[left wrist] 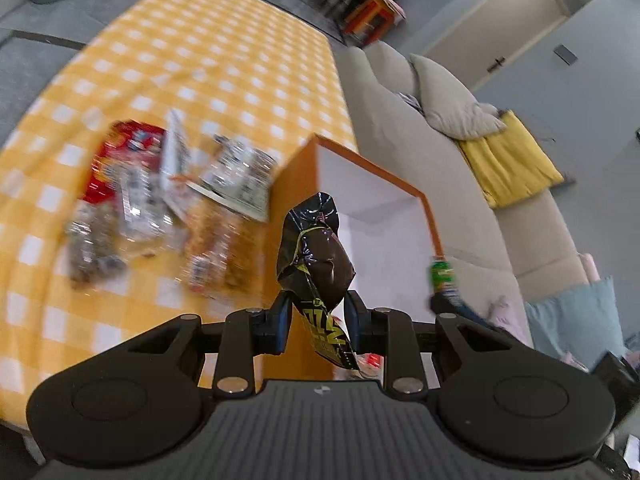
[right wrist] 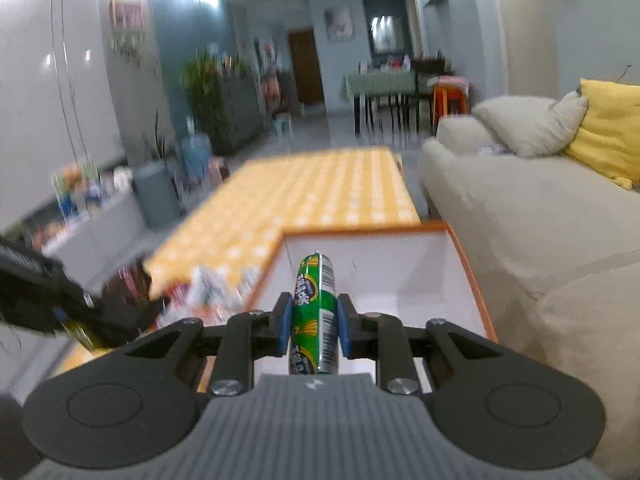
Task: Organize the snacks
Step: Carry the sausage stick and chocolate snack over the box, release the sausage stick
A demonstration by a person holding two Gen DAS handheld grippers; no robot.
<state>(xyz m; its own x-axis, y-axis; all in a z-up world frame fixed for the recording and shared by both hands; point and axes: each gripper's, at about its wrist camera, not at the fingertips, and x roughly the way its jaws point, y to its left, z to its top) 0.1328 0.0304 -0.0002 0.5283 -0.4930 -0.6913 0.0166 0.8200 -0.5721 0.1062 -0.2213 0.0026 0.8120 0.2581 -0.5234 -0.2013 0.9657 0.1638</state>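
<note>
Left tool (left wrist: 318, 322): tipped down toward the counter, both blue pads clamped on a crumpled black snack packet (left wrist: 316, 252) with yellow lettering; the packet sticks up out of the grip, in front of the box's near corner.
Right tool (right wrist: 314, 322): angled down less steeply, pads pinched tight on a green snack tube (right wrist: 316, 312) that stands nearly upright between them, its top over the box's opening.
Left view only: a blurred heap of loose snack packs (left wrist: 168, 208) on the counter left of the box, with a red pack (left wrist: 120, 160), clear bags and a white printed pack leaning against the box's side. At the right edge, the right tool and its green tube show just beside the box's far rim.
Right view only: the room beyond, with a dining table and a plant; the left tool shows as a dark blur at the lower left edge, its grip unreadable from here.
Box (left wrist: 368, 184): orange outside, white inside, open at the top, standing at the counter's edge nearest the sofa (right wrist: 520, 220). The white walls that show are bare; its floor is hidden in both views.
Counter (left wrist: 208, 52): covered in a yellow and white check cloth, its far half bare.
</note>
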